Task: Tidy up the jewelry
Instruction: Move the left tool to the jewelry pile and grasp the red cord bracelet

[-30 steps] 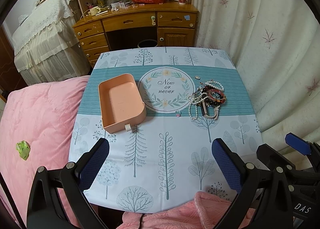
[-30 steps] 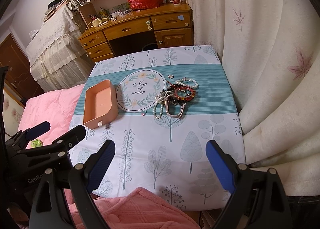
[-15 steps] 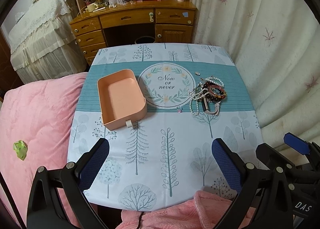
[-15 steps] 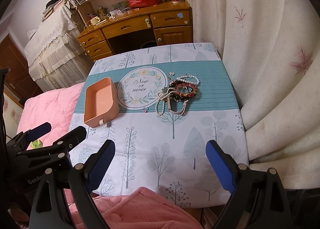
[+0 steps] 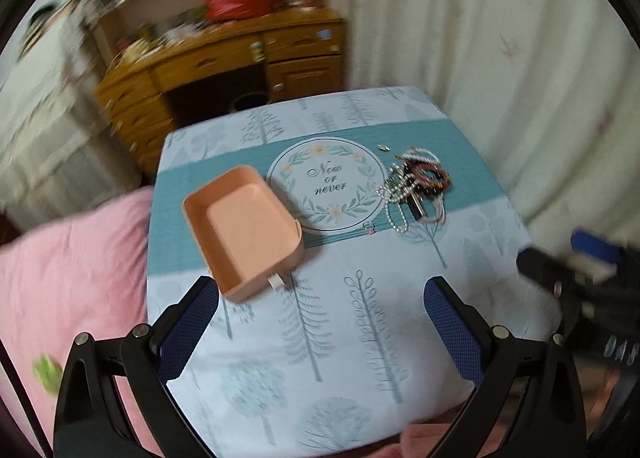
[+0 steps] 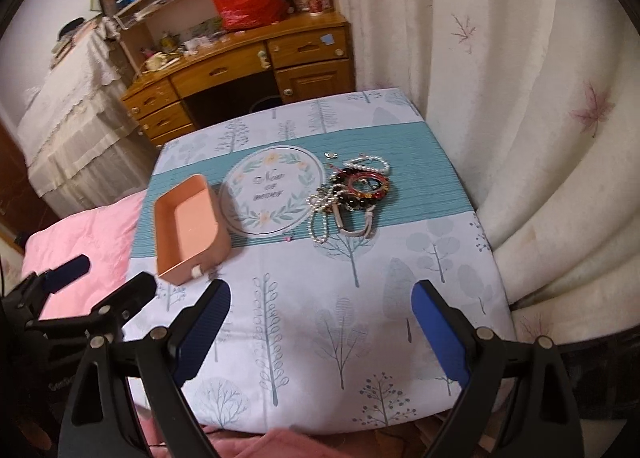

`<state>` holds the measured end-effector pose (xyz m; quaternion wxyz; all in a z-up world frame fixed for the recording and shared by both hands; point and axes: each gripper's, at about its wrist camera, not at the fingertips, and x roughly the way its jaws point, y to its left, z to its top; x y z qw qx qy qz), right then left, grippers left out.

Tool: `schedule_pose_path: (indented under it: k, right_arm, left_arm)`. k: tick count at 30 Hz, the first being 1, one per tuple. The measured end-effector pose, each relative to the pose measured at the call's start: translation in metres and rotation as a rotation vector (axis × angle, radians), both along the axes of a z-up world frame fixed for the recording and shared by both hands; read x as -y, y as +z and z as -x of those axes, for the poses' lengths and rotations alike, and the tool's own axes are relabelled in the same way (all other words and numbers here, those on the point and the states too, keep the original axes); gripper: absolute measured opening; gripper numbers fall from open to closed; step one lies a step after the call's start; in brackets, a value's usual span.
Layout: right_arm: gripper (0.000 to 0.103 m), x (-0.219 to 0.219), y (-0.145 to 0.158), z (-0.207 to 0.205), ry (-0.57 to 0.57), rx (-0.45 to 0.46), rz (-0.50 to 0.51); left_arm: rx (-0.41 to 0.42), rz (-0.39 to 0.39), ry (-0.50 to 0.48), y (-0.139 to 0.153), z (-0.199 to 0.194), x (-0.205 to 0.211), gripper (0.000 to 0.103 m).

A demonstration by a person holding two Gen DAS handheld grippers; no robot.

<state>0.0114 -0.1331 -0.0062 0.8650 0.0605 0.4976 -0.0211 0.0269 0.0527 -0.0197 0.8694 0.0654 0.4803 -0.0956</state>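
Note:
An empty peach tray (image 5: 244, 226) (image 6: 188, 222) sits on the left of a small table (image 5: 340, 338) (image 6: 360, 318) with a tree-print cloth. A pile of bead and pearl bracelets (image 5: 418, 188) (image 6: 352, 194) lies on the right, on the teal band. A small ring (image 5: 369, 227) (image 6: 289, 236) and a small silver charm (image 5: 384, 147) (image 6: 331, 154) lie apart from the pile. My left gripper (image 5: 320, 318) is open and empty over the near table edge, close to the tray. My right gripper (image 6: 320, 322) is open and empty, well short of the pile.
A round "Now or never" print (image 5: 326, 186) (image 6: 274, 194) lies between tray and jewelry. A pink quilt (image 5: 72, 278) lies left of the table. White curtains (image 6: 520, 118) hang close on the right. A wooden desk (image 6: 240, 66) stands behind.
Both grippers have moved forward over the table and swung; the left wrist view is now blurred with the tray nearer its left finger. Nothing on the table has moved.

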Motion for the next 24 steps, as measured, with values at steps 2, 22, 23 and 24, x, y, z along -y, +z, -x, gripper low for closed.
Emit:
schedule_pose_path:
  k: [2,22,23,24]
  right_arm:
    - [0.093,0.002,-0.006,0.0,-0.015,0.018,0.02]
    - [0.075,0.089,-0.096,-0.117,0.19,0.065,-0.036]
    - [0.071,0.098,-0.105,-0.127,0.165,0.05,-0.093]
    - [0.068,0.105,-0.114,-0.136,0.139,0.028,-0.146]
  left_arm:
    - [0.0,-0.014,-0.072,-0.008,-0.002,-0.001,0.101]
    - [0.006,0.077,-0.068,-0.116,-0.097,0.113,0.101]
    - [0.006,0.086,-0.059,-0.121,-0.104,0.116,0.098]
    - [0.005,0.095,-0.052,-0.126,-0.111,0.117,0.095]
